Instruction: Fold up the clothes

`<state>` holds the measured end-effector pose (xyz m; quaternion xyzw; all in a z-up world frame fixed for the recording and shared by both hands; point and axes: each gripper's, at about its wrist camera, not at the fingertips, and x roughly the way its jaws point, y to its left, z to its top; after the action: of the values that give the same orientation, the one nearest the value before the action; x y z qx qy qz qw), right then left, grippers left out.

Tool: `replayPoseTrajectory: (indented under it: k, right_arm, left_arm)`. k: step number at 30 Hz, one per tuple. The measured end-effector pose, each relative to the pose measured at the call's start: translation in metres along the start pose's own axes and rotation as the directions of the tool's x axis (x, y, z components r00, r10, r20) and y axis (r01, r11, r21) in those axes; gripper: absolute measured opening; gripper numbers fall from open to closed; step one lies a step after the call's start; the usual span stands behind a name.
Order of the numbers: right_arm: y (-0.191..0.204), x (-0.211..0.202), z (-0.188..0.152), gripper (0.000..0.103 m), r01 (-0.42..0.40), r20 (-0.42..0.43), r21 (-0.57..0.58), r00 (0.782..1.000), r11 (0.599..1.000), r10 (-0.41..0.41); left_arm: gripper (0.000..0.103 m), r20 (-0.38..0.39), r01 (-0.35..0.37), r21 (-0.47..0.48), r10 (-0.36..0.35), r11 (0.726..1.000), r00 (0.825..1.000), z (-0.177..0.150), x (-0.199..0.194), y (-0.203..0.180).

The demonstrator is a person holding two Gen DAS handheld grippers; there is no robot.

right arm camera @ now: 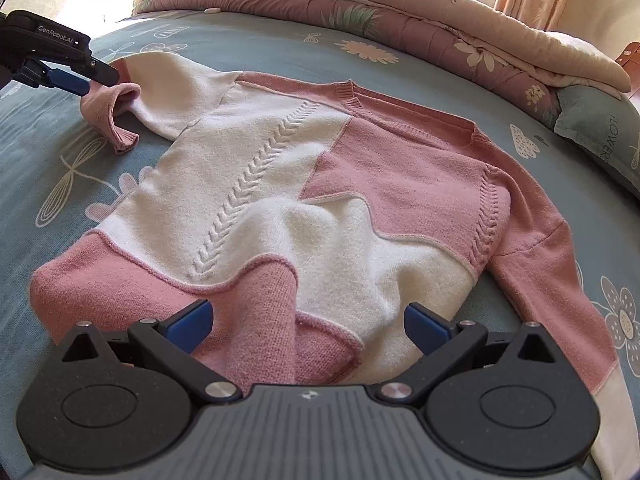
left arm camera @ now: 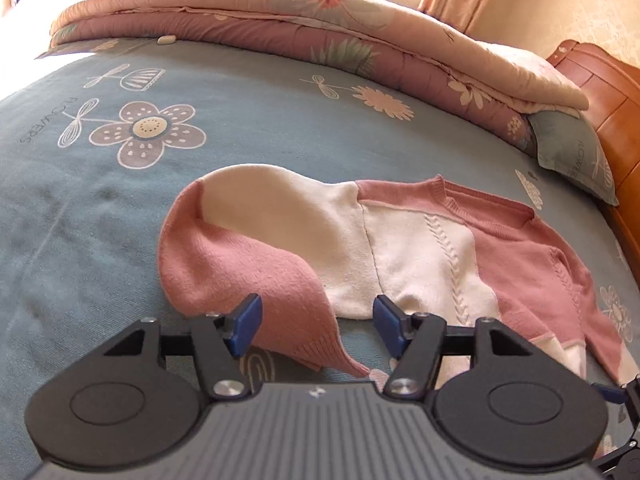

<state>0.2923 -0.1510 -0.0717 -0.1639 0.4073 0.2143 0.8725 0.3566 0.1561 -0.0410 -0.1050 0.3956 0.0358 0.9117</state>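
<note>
- A pink-and-cream knitted sweater lies front up across the blue floral bedsheet, neckline toward the far side of the bed, hem nearest you
- Its left sleeve is bent back on itself, the pink cuff end curling off the sheet beside the body of the garment
- Your left gripper stands with its blue pads parted, the pink cuff lying loosely between them and no pad pressing on it; the right wrist view shows it just beside that cuff
- Your right gripper is spread wide over the hem, where a ridge of pink knit rises between the pads without being pinched
- The other sleeve runs flat down the right side, ending in a cream cuff
- Beyond the sweater, a folded pink floral quilt lies along the far edge, a blue pillow beside it, against a wooden headboard
</note>
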Motion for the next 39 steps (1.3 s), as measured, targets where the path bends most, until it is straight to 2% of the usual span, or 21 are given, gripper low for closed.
replayPoseTrajectory:
  k: [1,3,7,9,15,16,18,20,21,22,23,24,26,28,30,35,36,37,39]
  right_arm:
    - [0.0,-0.001,0.0,0.103,-0.001,0.001,0.001,1.0,1.0,0.001]
    - [-0.001,-0.002,0.0,0.103,-0.001,0.004,0.004,1.0,1.0,0.001]
    - [-0.007,-0.005,0.001,0.103,0.004,0.016,0.015,1.0,1.0,-0.005]
    - [-0.012,-0.007,0.002,0.103,0.002,0.021,0.03,1.0,1.0,-0.003]
    - [-0.019,-0.006,0.002,0.103,0.008,0.023,0.062,1.0,0.998,-0.01]
    - [-0.018,-0.006,0.002,0.103,0.007,0.023,0.06,1.0,0.998,-0.009]
    - [-0.015,-0.005,0.002,0.103,0.005,0.023,0.052,1.0,0.999,-0.006]
    - [-0.011,-0.004,0.001,0.103,0.002,0.019,0.041,1.0,0.999,-0.003]
    - [-0.01,-0.003,0.001,0.103,0.002,0.016,0.035,1.0,0.999,-0.003]
    - [-0.008,-0.001,0.001,0.103,0.002,0.012,0.029,1.0,1.0,-0.002]
    - [-0.006,0.0,0.001,0.103,0.001,0.009,0.023,1.0,1.0,-0.002]
    - [-0.005,0.0,0.0,0.103,0.001,0.006,0.017,1.0,1.0,-0.001]
    - [-0.004,0.001,0.0,0.103,0.002,0.004,0.011,1.0,1.0,-0.002]
    - [-0.006,-0.001,0.0,0.103,0.003,0.009,0.016,1.0,1.0,-0.003]
    - [-0.009,-0.002,0.001,0.103,0.003,0.014,0.028,1.0,1.0,-0.004]
    - [-0.015,-0.002,0.001,0.103,0.015,0.021,0.053,1.0,0.998,-0.016]
    - [-0.015,-0.002,0.002,0.103,0.017,0.021,0.054,1.0,0.998,-0.018]
    - [-0.014,-0.001,0.002,0.103,0.018,0.019,0.052,1.0,0.999,-0.019]
    - [-0.012,0.001,0.001,0.103,0.018,0.016,0.046,1.0,0.999,-0.019]
  left_arm:
    - [0.07,0.013,-0.044,0.049,0.044,0.998,0.999,-0.002,0.004,-0.012]
    - [0.074,0.037,-0.155,0.148,0.151,0.977,0.988,-0.007,0.019,-0.032]
    - [0.074,0.097,-0.352,0.317,0.339,0.881,0.936,-0.02,0.045,-0.055]
    - [0.074,0.099,-0.395,0.342,0.385,0.852,0.917,-0.026,0.048,-0.05]
    - [0.075,0.081,-0.457,0.34,0.458,0.822,0.885,-0.034,0.042,-0.015]
    - [0.075,0.078,-0.463,0.339,0.466,0.819,0.881,-0.035,0.043,-0.01]
    - [0.074,0.054,-0.443,0.327,0.452,0.835,0.89,-0.037,0.045,-0.003]
    - [0.069,0.048,-0.431,0.322,0.44,0.843,0.897,-0.04,0.048,0.001]
    - [0.056,0.045,-0.419,0.319,0.428,0.85,0.903,-0.041,0.048,0.001]
    - [0.037,0.04,-0.407,0.316,0.417,0.857,0.908,-0.041,0.048,0.001]
    - [0.029,0.036,-0.406,0.317,0.416,0.857,0.908,-0.04,0.048,0.001]
    - [0.023,0.048,-0.426,0.329,0.435,0.843,0.899,-0.04,0.047,0.0]
    - [0.016,0.082,-0.475,0.362,0.48,0.802,0.874,-0.038,0.045,0.001]
    - [0.007,0.095,-0.509,0.358,0.512,0.783,0.854,-0.033,0.039,0.011]
    - [0.005,0.109,-0.551,0.341,0.55,0.762,0.828,-0.026,0.032,0.026]
    - [0.005,0.147,-0.655,0.337,0.65,0.676,0.746,-0.007,0.019,0.067]
    - [0.006,0.153,-0.674,0.336,0.668,0.658,0.729,-0.003,0.017,0.076]
    - [0.012,0.159,-0.689,0.338,0.683,0.641,0.713,0.0,0.016,0.084]
    - [0.016,0.166,-0.699,0.357,0.695,0.619,0.7,0.005,0.018,0.095]
